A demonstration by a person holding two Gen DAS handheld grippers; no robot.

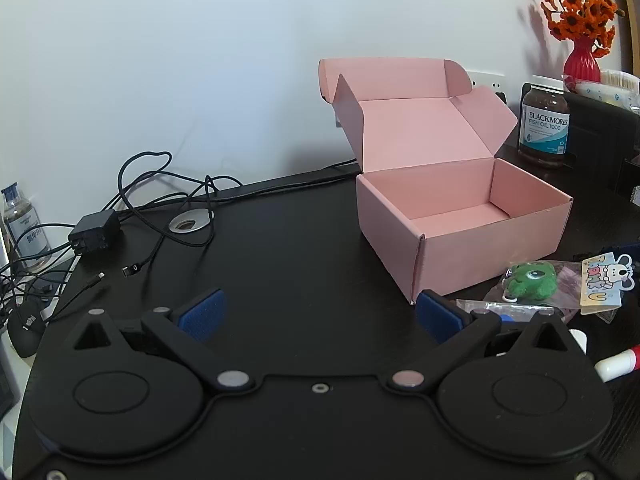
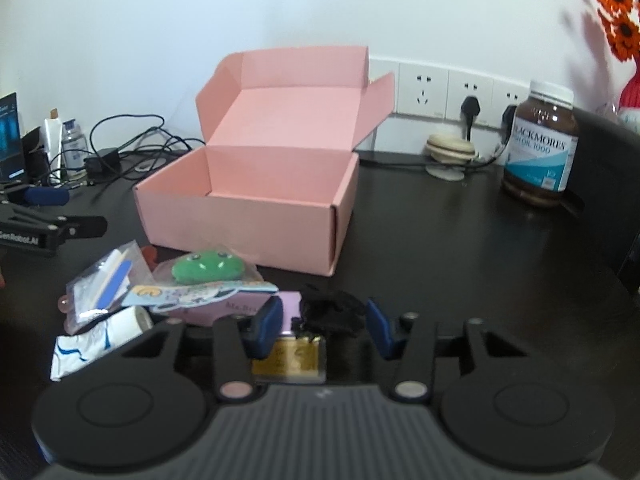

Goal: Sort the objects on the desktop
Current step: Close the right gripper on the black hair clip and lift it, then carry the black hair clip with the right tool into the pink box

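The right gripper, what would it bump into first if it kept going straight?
Probably the black fabric bundle lying between the right gripper's fingers. Farther on stands the pink box; depth is hard to judge.

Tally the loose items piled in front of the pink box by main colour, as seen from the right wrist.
Green: 1, frog toy in bag
Black: 1, fabric bundle
Gold: 1, flat packet
Pink: 1, card
White: 1, tube
Clear: 1, packet with blue stick
Multicolour: 1, cartoon sticker
Total: 7

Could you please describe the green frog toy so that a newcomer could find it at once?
Start at the open pink cardboard box on the dark desk. Just before its front wall lies the soft green frog-faced toy inside a clear bag, the only green thing in the clutter.
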